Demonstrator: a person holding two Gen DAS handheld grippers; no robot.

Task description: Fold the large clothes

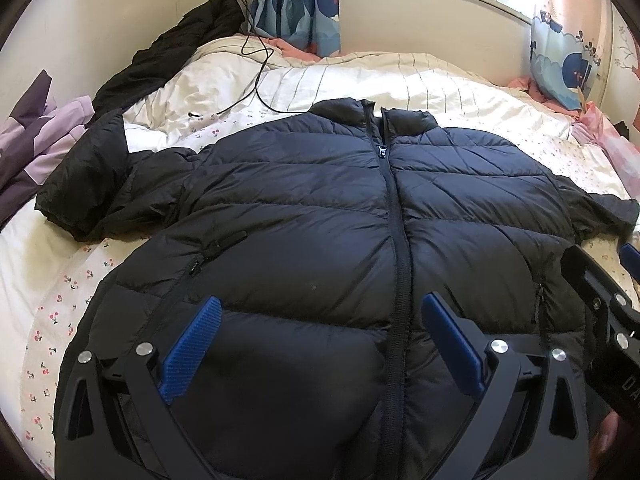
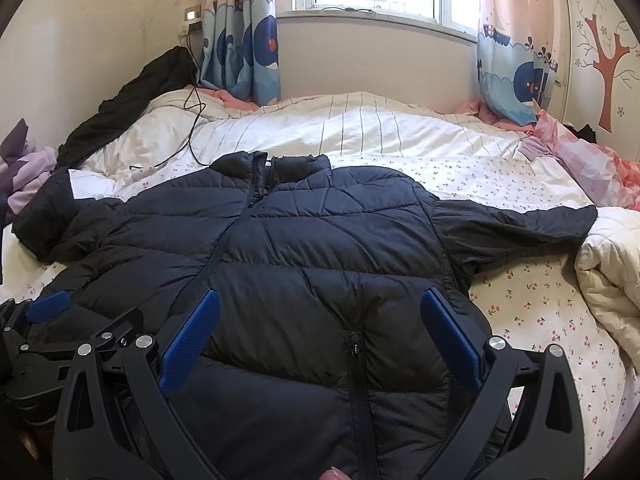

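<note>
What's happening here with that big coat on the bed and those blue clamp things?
A person holds a gripper in each hand above a dark puffer jacket spread flat, zipped, on the bed. The left gripper and the right gripper both hover open over the lower part of the jacket, gripping nothing. The sleeves lie out to the sides; no fold is made yet.

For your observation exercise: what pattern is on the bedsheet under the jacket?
The bedsheet is white with small red cherry prints, clearest in the right wrist view.
</note>
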